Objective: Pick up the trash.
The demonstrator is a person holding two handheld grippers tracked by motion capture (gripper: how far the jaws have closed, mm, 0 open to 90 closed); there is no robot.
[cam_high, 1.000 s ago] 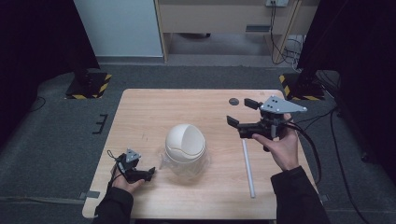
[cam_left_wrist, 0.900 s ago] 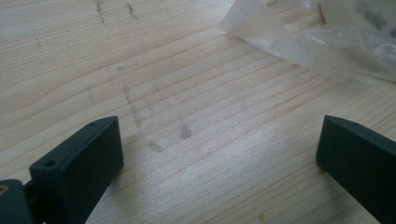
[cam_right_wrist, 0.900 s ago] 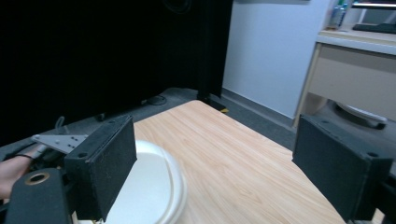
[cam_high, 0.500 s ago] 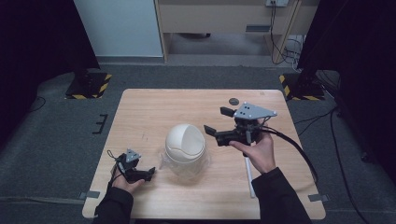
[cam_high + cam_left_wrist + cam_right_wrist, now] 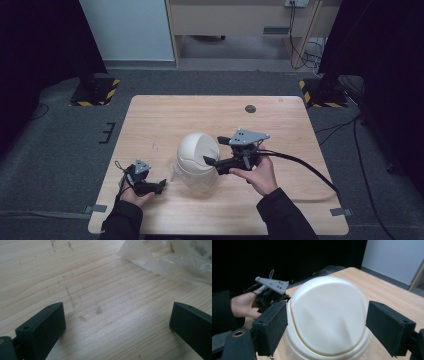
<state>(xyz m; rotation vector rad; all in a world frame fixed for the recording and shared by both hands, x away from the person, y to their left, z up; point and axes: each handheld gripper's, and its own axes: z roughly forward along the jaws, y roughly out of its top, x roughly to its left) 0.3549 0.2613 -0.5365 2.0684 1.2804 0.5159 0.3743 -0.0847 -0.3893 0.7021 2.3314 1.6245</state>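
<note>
A white domed container [image 5: 196,152] stands near the middle of the wooden table [image 5: 165,120], with a clear plastic bag [image 5: 186,176] around its base. My right gripper [image 5: 213,150] is at the dome's right side, open, its jaws reaching onto it. In the right gripper view the dome [image 5: 327,317] sits between the two spread jaws of the right gripper [image 5: 327,323], neither pressed on it. My left gripper [image 5: 156,187] rests low on the table left of the bag, open and empty. In the left gripper view the left gripper [image 5: 117,320] frames bare wood, and the bag [image 5: 175,265] lies ahead.
A small dark disc [image 5: 250,108] lies near the table's far edge. The right gripper's cable [image 5: 305,164] trails off over the table's right side. Beyond the dome, the right gripper view shows the other hand [image 5: 242,305] holding the left gripper [image 5: 272,285]. Yellow-black stand bases [image 5: 95,92] sit on the floor.
My right gripper has moved left and nearer, from the table's right side to the dome, its open jaws now around it. The left gripper has stayed put.
</note>
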